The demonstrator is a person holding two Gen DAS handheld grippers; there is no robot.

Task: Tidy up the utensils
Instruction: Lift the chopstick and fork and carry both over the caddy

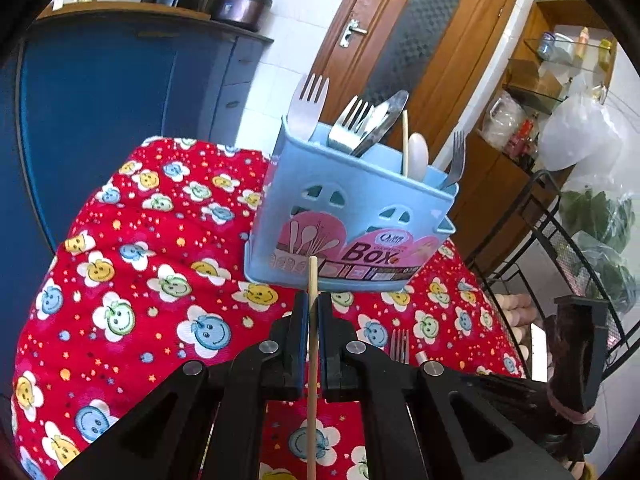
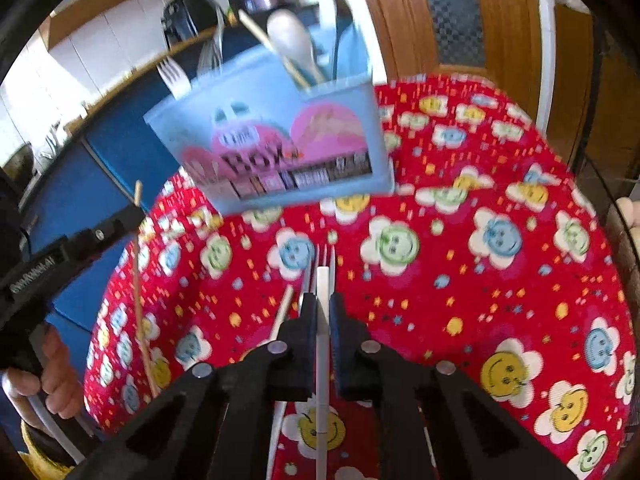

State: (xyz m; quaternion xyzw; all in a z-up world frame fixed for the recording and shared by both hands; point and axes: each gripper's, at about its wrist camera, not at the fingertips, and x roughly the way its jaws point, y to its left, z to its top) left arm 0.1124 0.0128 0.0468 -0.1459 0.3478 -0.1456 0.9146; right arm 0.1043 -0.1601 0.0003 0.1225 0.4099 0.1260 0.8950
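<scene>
My left gripper point(image 1: 313, 312) is raised with jaws pressed on a thin wooden stick point(image 1: 312, 360), and my right gripper point(image 2: 323, 312) points forward, jaws pressed on a white handle point(image 2: 322, 356).

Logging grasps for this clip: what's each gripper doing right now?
Left gripper: closed on a wooden chopstick.
Right gripper: closed on a white utensil handle.

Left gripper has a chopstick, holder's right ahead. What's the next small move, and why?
Probably lift the left gripper so the wooden chopstick clears the blue utensil box rim, heading for the compartment holding another chopstick. It is clamped, upright and still below the rim.
</scene>
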